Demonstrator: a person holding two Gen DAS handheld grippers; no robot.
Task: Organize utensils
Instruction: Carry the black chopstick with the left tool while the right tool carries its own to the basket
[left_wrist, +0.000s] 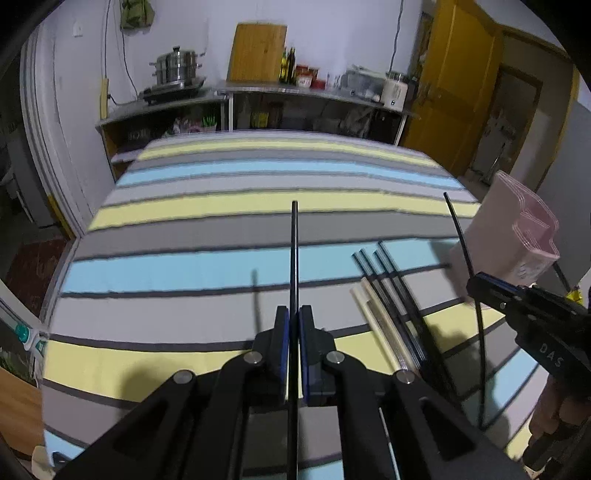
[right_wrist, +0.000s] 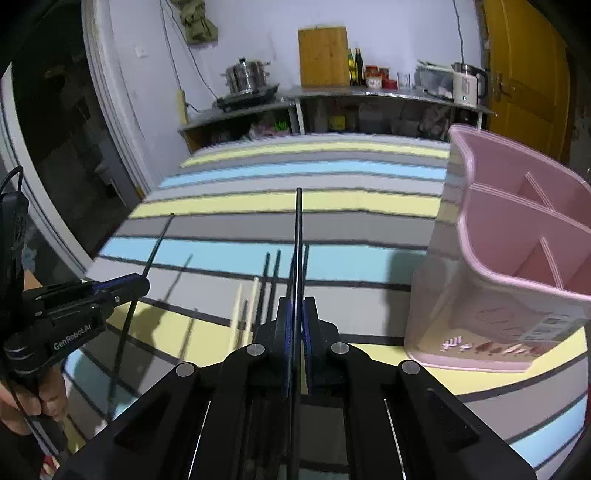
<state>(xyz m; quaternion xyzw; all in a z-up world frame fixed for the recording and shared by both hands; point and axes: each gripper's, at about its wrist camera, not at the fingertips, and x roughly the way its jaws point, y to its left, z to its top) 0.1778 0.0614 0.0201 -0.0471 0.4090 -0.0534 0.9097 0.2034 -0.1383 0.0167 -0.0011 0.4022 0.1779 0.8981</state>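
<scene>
While both grippers hang above the striped cloth (left_wrist: 184, 269), each one grips a single black chopstick. The left gripper (left_wrist: 294, 317) has its jaws closed down to a thin slit on the left-held chopstick (left_wrist: 294, 251), which runs straight out ahead between the blue pads. The right gripper (right_wrist: 298, 310) is clamped the same way on the right-held chopstick (right_wrist: 298, 236), its tip pointing forward past the fingers.

Ahead and to the right of the right gripper's jaws stands the pink utensil holder (right_wrist: 491, 295), upright on the cloth. Partition walls split it into several compartments; the parts of them that show hold nothing, though their bottoms are out of sight. The held chopstick is outside the holder, off to its left.

Just below and slightly left of the right gripper's jaws, the loose chopsticks (right_wrist: 271, 284) lie on the cloth: several black ones side by side, with cream chopsticks (right_wrist: 245, 310) next to them.
</scene>
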